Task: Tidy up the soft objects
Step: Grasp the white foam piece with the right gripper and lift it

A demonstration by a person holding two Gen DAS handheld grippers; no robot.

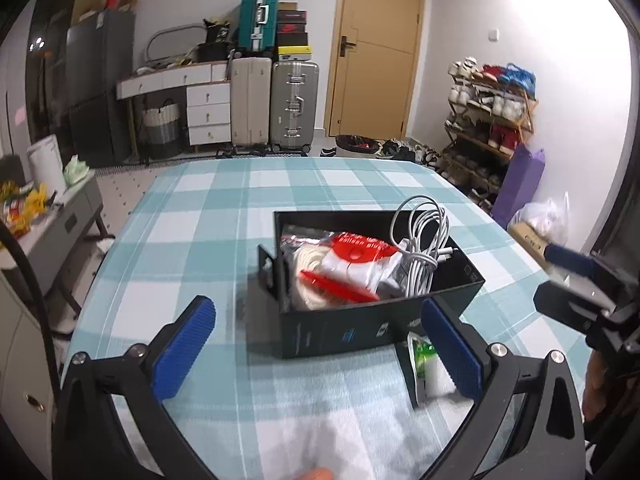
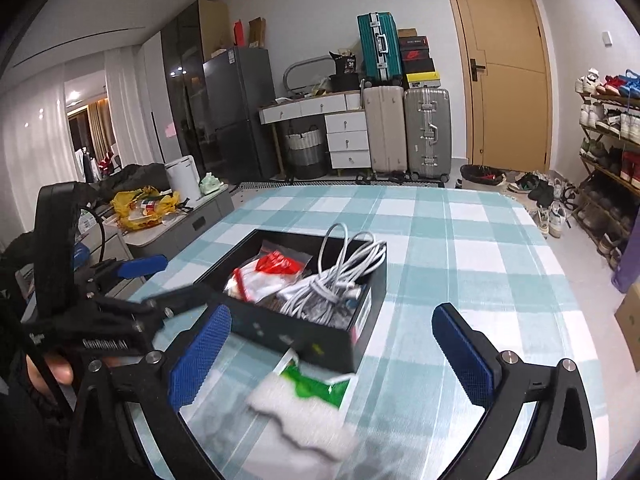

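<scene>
A black open box (image 1: 340, 332) stands on the checked tablecloth (image 1: 240, 208). Inside it are a white rope coil (image 1: 308, 276), a red and white packet (image 1: 356, 256) and a bundle of white cable (image 1: 420, 248). A white and green packet (image 2: 308, 396) shows just in front of the box, blurred, so I cannot tell whether it rests on the cloth. My left gripper (image 1: 318, 348) is open before the box with nothing between its pads. My right gripper (image 2: 332, 356) is open too, and the packet sits loose between its fingers. The left gripper (image 2: 168, 284) also shows at the left of the right wrist view.
A grey side bench (image 2: 192, 216) with yellow bags stands left of the table. Suitcases (image 2: 424, 132) and a drawer unit line the far wall beside a door. A shoe rack (image 2: 608, 140) and shoes on the floor sit to the right.
</scene>
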